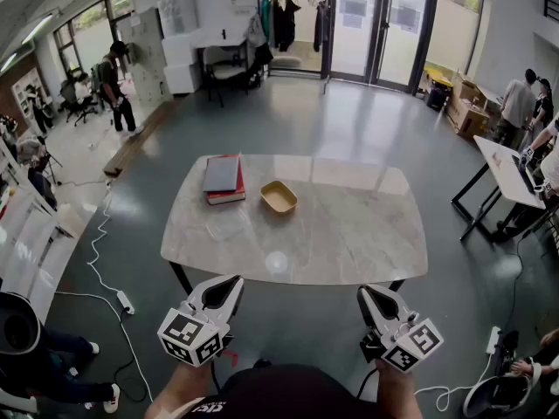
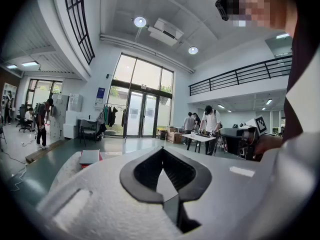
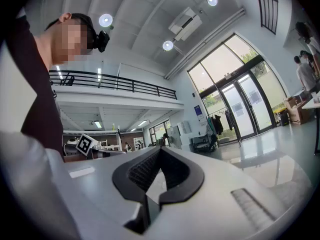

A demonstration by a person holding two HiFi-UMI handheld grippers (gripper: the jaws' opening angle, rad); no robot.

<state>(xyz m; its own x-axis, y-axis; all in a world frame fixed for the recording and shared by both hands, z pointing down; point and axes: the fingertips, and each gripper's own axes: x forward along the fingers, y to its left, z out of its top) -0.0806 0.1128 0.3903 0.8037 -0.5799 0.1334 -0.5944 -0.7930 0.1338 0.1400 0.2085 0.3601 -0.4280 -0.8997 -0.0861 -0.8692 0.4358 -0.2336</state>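
Left tool (image 1: 232,281) and right tool (image 1: 365,292), both closed and empty, hover near the table (image 1: 349,234).

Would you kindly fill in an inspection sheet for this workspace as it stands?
Surface: marble table, pale, glossy.
Job's things: stacked books, grey on red, far left; tan bowl beside them, apart.
Clutter: faint clear item near the books, unclear what.
Grippers: left gripper and right gripper short of the near edge, jaws together, empty.
Cables: white cable to a power strip on the floor, left.
Surroundings: people, clothes rack, glass doors, side table.
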